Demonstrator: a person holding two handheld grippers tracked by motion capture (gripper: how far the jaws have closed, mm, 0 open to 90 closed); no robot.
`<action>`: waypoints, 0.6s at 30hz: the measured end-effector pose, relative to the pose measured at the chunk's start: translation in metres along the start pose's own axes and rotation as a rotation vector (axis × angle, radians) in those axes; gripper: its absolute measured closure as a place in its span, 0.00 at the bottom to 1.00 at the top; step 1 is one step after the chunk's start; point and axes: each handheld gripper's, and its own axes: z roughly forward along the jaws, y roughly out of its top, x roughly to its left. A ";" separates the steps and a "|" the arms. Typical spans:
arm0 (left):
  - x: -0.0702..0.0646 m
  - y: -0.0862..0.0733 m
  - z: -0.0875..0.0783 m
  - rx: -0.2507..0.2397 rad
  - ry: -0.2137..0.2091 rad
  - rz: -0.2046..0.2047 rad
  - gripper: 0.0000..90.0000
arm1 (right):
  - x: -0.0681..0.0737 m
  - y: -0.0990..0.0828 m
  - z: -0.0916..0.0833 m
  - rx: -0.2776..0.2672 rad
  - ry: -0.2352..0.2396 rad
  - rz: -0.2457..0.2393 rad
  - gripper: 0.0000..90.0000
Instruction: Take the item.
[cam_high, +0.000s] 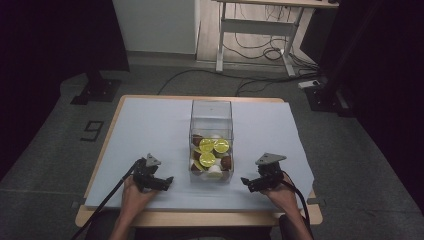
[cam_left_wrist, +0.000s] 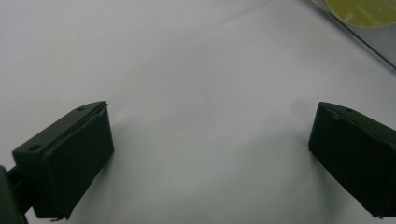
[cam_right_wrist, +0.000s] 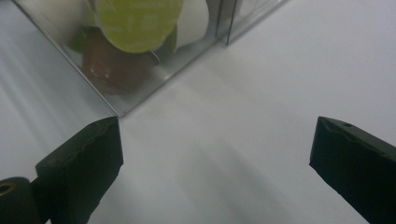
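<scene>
On the pale surface (cam_high: 150, 130) a clear box (cam_high: 211, 112) stands at the middle, holding yellow-lidded, brown and white capsules (cam_high: 214, 152). The left hand-held gripper (cam_high: 167, 181) rests near its left side, the right hand-held gripper (cam_high: 245, 182) near its right; both have jaws spread wide, gripping nothing.

Dim room, soft blurry close-ups

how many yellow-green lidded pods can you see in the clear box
3 visible: one upper left, one upper right, one nearer the front of the clear box. Brown and white pods sit around them; more may be hidden underneath.
</scene>
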 end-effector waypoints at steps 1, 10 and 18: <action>0.000 0.000 0.000 0.000 0.000 0.000 0.00 | 0.002 0.005 -0.003 -0.002 0.001 -0.013 0.03; 0.000 0.000 0.000 0.000 0.001 0.000 0.00 | 0.009 0.022 -0.012 -0.003 0.027 -0.057 0.08; 0.000 0.000 0.000 0.000 0.001 0.000 0.00 | 0.007 0.036 -0.019 -0.004 0.042 -0.029 0.12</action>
